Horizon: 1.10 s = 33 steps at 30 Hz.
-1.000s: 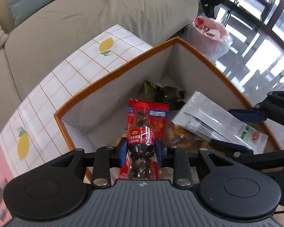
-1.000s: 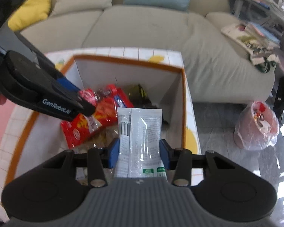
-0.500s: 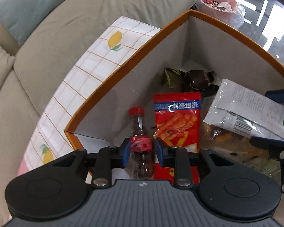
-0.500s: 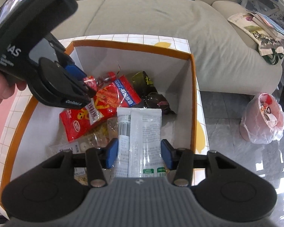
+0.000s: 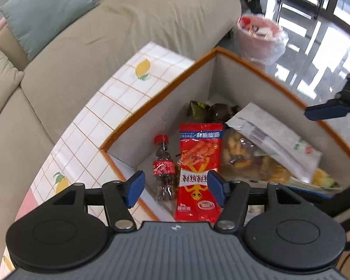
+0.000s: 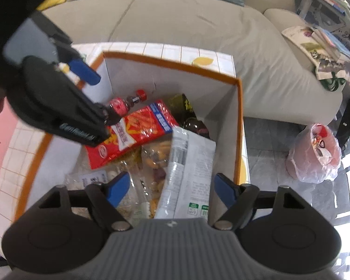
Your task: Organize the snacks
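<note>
Orange-rimmed and white inside, the cardboard box [image 5: 263, 74] sits on a lemon-print tiled tabletop [image 5: 119, 93], its far corner toward the beige sofa [image 5: 128, 28]. The left gripper [image 5: 173, 187] hovers above the box's near-left corner, fingers spread wide and holding nothing. Below it the small cola bottle [image 5: 163, 165] lies against the left wall, touching the red snack packet [image 5: 199, 163]. The right gripper [image 6: 169, 190] is likewise wide open and empty above the white foil pouch [image 6: 189, 170], which leans across clear bags of snacks by the right wall. Dark wrapped sweets [image 5: 219, 113] fill the far corner. A pink lined bin [image 6: 315, 154] stands on the floor beyond.
</note>
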{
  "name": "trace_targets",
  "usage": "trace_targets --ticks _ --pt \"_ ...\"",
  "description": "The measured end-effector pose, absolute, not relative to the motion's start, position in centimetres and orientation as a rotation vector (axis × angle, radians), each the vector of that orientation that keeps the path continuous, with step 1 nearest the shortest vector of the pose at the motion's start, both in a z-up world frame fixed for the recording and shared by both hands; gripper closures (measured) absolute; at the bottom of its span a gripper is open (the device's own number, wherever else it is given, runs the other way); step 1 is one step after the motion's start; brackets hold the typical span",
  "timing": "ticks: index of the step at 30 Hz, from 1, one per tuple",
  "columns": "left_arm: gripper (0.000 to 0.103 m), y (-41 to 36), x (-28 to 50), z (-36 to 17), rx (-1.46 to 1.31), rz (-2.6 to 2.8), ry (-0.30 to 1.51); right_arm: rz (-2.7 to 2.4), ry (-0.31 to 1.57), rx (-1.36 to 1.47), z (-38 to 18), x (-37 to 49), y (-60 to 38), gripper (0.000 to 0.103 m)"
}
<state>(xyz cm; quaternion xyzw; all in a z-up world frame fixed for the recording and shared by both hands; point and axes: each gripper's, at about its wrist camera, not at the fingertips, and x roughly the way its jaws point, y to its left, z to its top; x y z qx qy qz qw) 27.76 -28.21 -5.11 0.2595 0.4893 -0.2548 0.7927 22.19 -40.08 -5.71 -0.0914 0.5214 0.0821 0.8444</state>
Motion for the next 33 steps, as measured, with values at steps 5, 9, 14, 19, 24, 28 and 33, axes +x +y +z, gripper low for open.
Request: trace_targets --ticks 5,9,14,19,24,28,33 --pt "0.030 -25.1 25.1 -0.5 0.434 -0.540 0.980 0.158 1.034 -0.207 -2.3 20.5 -38.8 0.014" --pt "0.030 -21.8 22.1 3.1 0.344 -0.548 0.876 0.147 0.945 -0.199 1.2 18.4 -37.3 0.009" --pt "0.030 -17.4 17.1 7.3 0.210 -0.538 0.725 0.125 0.821 -0.147 5.6 14.8 -35.4 0.008" --pt "0.030 -12.9 11.6 9.0 0.112 -0.481 0.617 0.097 0.660 -0.114 8.9 9.5 -33.1 0.005" --pt "0.027 -9.6 6.2 7.8 0.119 -0.404 0.548 0.062 0.584 -0.079 8.4 4.1 -30.3 0.003" --pt "0.015 -8.0 3.1 6.4 0.113 -0.335 0.557 0.013 0.594 -0.070 6.5 1.1 -28.0 0.003" --pt "0.015 -6.7 1.3 3.7 0.047 -0.287 0.584 -0.039 0.587 -0.108 4.7 -1.4 -25.3 0.003"
